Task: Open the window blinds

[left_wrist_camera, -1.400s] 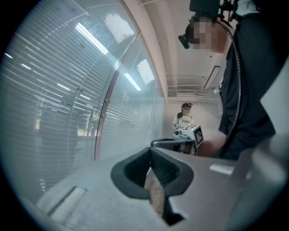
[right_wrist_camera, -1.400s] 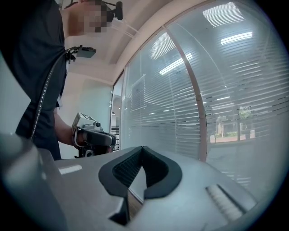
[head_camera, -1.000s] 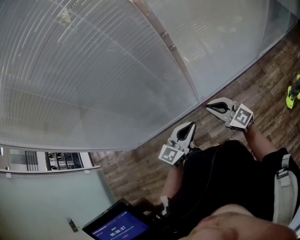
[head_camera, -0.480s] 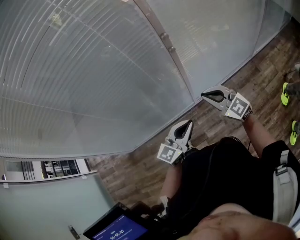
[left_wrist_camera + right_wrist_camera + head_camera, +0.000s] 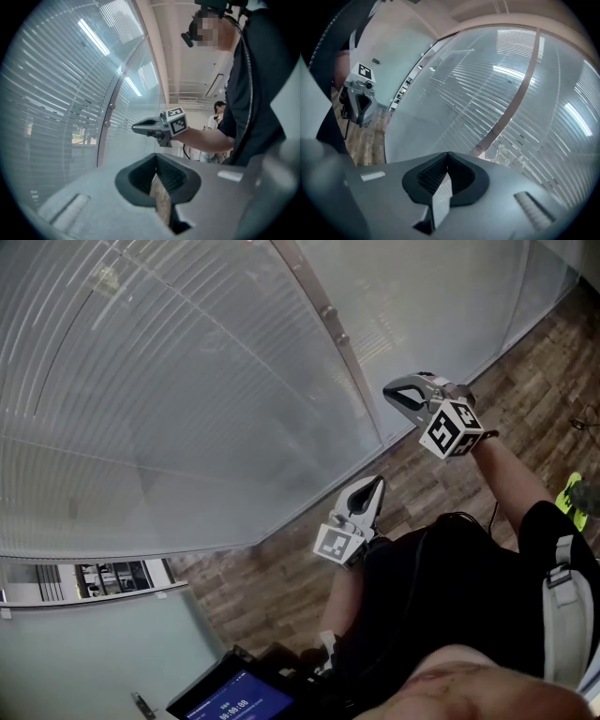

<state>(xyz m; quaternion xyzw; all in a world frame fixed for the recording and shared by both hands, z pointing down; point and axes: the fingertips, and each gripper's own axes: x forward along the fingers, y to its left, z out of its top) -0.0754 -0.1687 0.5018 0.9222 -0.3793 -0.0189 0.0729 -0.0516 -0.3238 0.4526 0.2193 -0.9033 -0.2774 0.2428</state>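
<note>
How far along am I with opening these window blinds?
Done: nothing visible; the blinds cover the glass, slats lowered. In hand: the right gripper is raised near the window frame, jaws shut on nothing; the left gripper sits lower, also shut and empty. Left: find and grip the blinds' control, then open them.

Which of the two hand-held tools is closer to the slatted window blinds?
The right tool, held high near the beige vertical post between the grey slatted blinds; the left tool sits lower, over the wooden floor.
</note>
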